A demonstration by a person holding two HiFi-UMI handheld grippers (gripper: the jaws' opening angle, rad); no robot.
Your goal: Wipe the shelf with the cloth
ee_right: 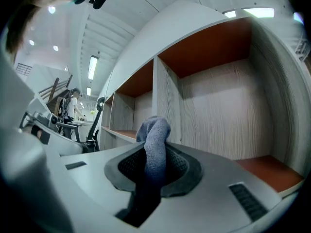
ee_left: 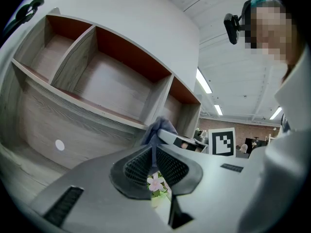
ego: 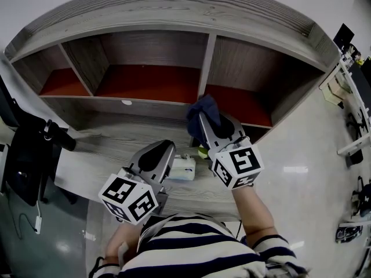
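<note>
Your right gripper clamps the one blue-grey fabric cloth, near the grey wood-grain three-compartment shelf. Your left gripper has its jaws together, empty.

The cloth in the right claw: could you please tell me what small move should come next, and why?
Probably push the right claw forward to press the cloth onto the red floor of the shelf's right compartment; the claw grips the cloth just before that opening, not yet touching.

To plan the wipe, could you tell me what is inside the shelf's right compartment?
Only its bare red floor shows; the blue cloth in the right gripper hides its front left corner.
</note>
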